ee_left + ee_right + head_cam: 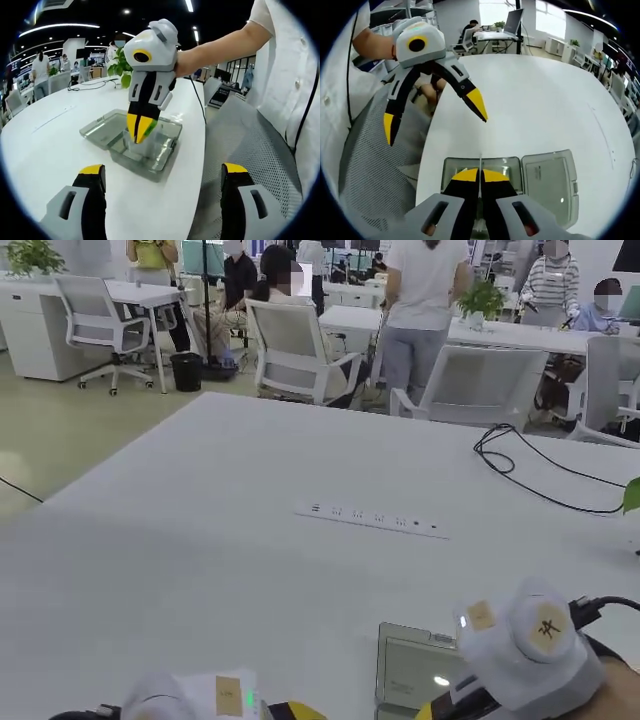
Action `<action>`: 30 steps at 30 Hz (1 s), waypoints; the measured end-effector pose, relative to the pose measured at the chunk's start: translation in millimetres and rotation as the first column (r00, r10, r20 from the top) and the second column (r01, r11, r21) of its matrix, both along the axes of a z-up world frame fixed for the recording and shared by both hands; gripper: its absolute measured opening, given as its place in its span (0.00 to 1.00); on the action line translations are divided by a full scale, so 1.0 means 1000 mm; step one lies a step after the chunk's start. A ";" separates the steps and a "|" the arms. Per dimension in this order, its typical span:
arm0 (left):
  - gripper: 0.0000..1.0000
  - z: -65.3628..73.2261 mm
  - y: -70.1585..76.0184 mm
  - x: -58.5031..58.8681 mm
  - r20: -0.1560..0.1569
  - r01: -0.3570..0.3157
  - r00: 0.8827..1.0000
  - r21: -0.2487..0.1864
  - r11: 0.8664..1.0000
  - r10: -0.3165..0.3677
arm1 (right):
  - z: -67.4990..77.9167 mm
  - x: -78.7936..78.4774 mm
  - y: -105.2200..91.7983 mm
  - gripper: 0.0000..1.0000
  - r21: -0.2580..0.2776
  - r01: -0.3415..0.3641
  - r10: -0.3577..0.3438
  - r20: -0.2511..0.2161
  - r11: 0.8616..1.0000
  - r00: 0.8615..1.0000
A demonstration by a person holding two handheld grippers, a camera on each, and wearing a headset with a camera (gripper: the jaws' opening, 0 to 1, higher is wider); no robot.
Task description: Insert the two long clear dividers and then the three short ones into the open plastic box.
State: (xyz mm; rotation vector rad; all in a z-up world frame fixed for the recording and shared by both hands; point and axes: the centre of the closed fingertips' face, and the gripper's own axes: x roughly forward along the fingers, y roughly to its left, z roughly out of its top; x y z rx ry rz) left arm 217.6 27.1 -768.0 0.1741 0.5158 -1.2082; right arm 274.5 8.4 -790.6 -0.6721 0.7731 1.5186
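Right tool points down into the open plastic box. Its yellow-tipped jaws are pressed together on a thin clear divider, which stands on edge inside the box's tray. In the left gripper view, that tool comes in from above with a bare forearm behind it, and its tips reach into the tray. Left tool hangs near the worktop's edge on the person's side, apart from the box. Its jaws are spread wide with nothing between them. The box sits on the white worktop close to that near edge, with its lid lying flat open beside the tray. Farther out on the worktop lie a white power strip and a looped black cable, both well apart from the box. Beyond the worktop stand white office chairs, and several people are at other desks.
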 end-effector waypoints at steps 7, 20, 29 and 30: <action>0.98 -0.002 0.000 -0.001 -0.004 0.006 1.000 0.003 1.000 -0.006 | -0.009 -0.001 0.002 0.03 -0.028 -0.009 0.008 -0.019 1.000 1.000; 0.98 -0.002 -0.001 0.000 -0.006 0.006 1.000 -0.003 1.000 -0.006 | -0.019 -0.002 0.002 0.03 -0.076 -0.023 0.021 -0.028 0.997 0.999; 0.98 -0.004 -0.002 0.001 -0.012 0.004 1.000 -0.003 1.000 -0.004 | -0.024 -0.003 0.002 0.03 -0.106 -0.044 0.044 -0.005 0.993 0.999; 0.97 -0.004 -0.002 0.001 -0.013 0.004 1.000 -0.003 1.000 -0.004 | -0.025 -0.003 0.002 0.03 -0.107 -0.047 0.047 -0.002 0.993 0.999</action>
